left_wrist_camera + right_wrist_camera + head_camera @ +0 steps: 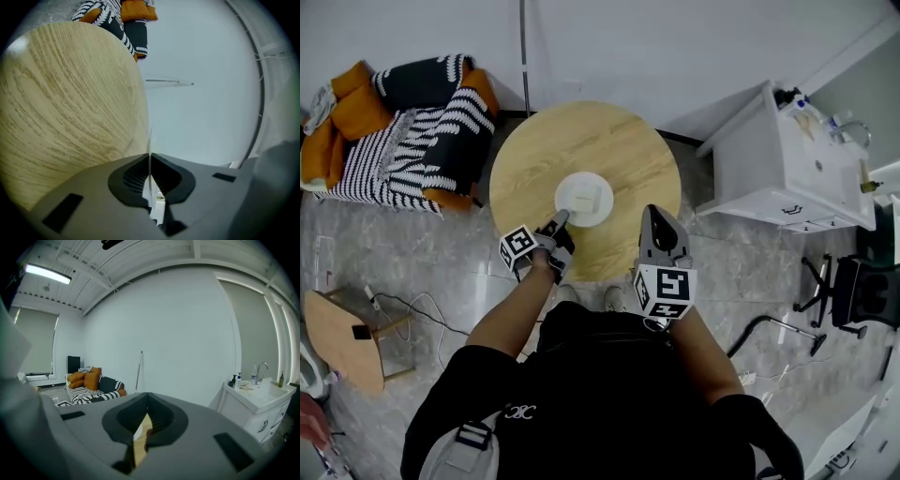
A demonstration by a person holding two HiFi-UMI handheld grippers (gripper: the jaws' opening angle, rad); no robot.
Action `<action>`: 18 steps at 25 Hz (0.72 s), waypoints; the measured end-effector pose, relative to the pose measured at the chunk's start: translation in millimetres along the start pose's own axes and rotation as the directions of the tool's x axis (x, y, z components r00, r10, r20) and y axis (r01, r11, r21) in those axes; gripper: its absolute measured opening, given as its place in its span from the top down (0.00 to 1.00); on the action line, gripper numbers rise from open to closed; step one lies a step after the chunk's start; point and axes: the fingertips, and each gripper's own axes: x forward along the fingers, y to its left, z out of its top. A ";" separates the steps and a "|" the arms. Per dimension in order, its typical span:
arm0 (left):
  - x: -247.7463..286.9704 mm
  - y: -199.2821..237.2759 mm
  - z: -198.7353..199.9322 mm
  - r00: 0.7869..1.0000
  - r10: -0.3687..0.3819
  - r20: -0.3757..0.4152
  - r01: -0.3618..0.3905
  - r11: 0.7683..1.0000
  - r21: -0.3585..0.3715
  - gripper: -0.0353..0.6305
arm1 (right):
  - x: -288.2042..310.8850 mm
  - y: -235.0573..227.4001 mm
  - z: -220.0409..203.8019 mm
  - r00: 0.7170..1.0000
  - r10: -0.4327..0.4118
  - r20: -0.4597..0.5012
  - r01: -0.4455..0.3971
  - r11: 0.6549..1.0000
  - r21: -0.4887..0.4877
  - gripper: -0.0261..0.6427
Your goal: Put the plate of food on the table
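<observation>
- Round light-wood table (pixel 581 141) sits mid-frame in the head view.
- Round white plate (pixel 605 192) is over the tabletop just off centre, toward the 6 o'clock edge. A pale square piece of food (pixel 585 200) sits on it.
- Can't tell from any view whether the plate is fully seated on the wood or just above it.
- Left gripper (pixel 560 219) comes in at the plate's 7 o'clock. Its jaws are pinched on the rim.
- In the left gripper view, the left gripper (pixel 150 159) clamps the thin white plate (pixel 149 140) edge-on between the ribbed pads. The table (pixel 65 108) fills the 9 o'clock side.
- Right gripper (pixel 656 214) is over the table's 4 o'clock edge, apart from the plate.
- In the right gripper view, the right gripper (pixel 147 399) has its tips pressed together with nothing gripped. Only a sliver of the table (pixel 141 436) shows behind them.
- Black-and-white striped sofa with orange cushions (pixel 412 141) is at the table's 10 o'clock. It also shows in both gripper views (pixel 117 18) (pixel 89 390).
- White sink cabinet (pixel 778 169) is at 2 o'clock (pixel 255 404).
- Small wooden stool (pixel 347 337) is at 8 o'clock, black office chair (pixel 862 291) at 4 o'clock.
</observation>
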 end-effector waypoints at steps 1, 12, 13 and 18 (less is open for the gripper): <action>-0.1 2.0 0.8 1.000 0.003 -0.002 -0.003 1.000 -0.001 0.92 | -0.2 1.1 -0.2 1.000 -0.002 0.000 0.002 1.000 -0.002 0.95; 3.7 18.3 3.5 0.997 0.070 -0.019 -0.069 0.998 0.013 0.92 | -7.9 -4.1 -11.2 0.999 -0.042 -0.024 0.042 0.999 0.001 0.95; 4.5 19.3 3.6 0.997 0.075 -0.019 -0.075 0.997 0.013 0.92 | -8.7 -5.9 -12.1 0.999 -0.048 -0.026 0.048 0.999 0.002 0.95; 8.3 22.1 1.7 0.996 0.083 -0.018 -0.083 0.997 0.009 0.92 | -14.4 -16.6 -11.1 0.996 -0.092 -0.015 0.092 0.996 0.005 0.95</action>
